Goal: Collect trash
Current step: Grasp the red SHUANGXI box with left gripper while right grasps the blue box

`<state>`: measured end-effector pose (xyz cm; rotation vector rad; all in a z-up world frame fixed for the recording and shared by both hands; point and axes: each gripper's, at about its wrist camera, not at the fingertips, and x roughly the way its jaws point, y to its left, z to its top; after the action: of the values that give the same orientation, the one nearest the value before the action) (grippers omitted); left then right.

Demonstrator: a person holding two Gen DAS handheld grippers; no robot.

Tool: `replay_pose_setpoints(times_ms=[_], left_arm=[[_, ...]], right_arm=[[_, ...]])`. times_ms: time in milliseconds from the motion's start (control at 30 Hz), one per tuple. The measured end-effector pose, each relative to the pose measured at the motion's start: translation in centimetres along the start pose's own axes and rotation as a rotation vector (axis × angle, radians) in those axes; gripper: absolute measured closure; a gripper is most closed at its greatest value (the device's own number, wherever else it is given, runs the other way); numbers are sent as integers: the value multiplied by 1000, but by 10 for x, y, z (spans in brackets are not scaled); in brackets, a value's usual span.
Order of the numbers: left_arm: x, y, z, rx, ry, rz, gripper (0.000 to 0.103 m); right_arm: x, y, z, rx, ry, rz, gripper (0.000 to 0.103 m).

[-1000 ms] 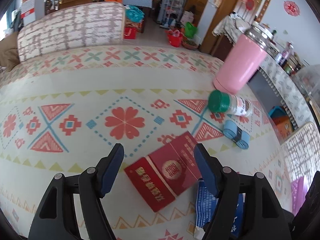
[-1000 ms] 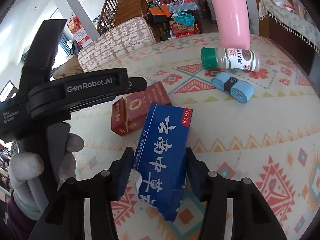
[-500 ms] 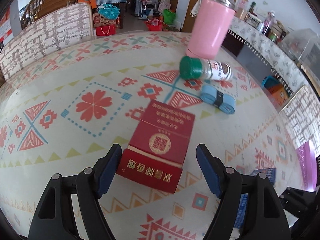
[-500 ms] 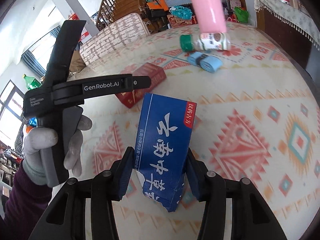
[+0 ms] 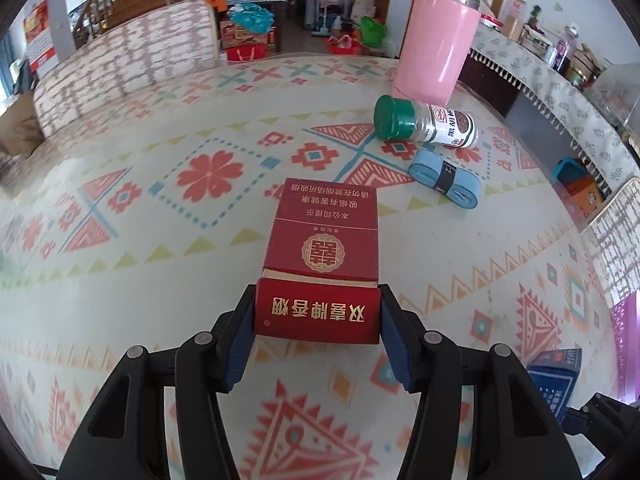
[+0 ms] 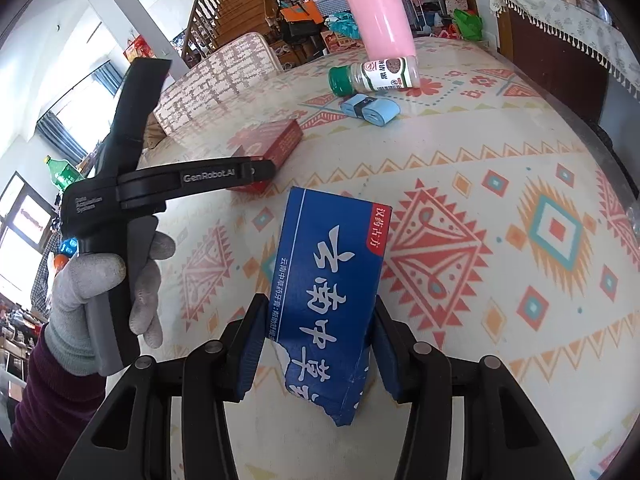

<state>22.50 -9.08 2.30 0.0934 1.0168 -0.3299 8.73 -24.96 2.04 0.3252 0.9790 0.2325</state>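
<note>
A red cigarette box [image 5: 320,256] lies on the patterned tablecloth [image 5: 160,280], its flip lid open toward me. My left gripper [image 5: 317,322] is shut on the lid end of the red box, both blue pads touching its sides. My right gripper [image 6: 318,340] is shut on a torn blue toothpaste box [image 6: 328,284] and holds it above the table. The red box [image 6: 268,148] and the left gripper [image 6: 256,170] show in the right wrist view. A corner of the blue box [image 5: 556,376] shows at the lower right in the left wrist view.
A pink tumbler [image 5: 438,36] stands at the far side. A green-capped spice bottle [image 5: 424,122] lies in front of it, with a light blue folded band [image 5: 444,176] nearby. A cushioned chair back [image 5: 124,64] is beyond the table. The table edge [image 6: 592,136] curves on the right.
My left gripper moved onto the red box and closed on its lid end. My right gripper lifted the blue box up and back from the table.
</note>
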Motion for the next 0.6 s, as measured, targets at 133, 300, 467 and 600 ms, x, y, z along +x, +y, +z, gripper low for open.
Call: replay_pose_setpoints(times_ms=[133,300,467,600], left_arm=[[-23,-1,-17,-21,-17,12,47],[-59,-12,-45,-17,-42,22,47],[-92,-24,-71,-36,-61,16,47],[-118,-34,-90,-50,-92,24,47]], right_arm=[[-9,-1,-8,6,-5,5,50],[-25,-2,-20,14,-19,9,50],[-42,-2,-32,20,-34,13,50],[-56,-2,-45,28,-49,21,50]])
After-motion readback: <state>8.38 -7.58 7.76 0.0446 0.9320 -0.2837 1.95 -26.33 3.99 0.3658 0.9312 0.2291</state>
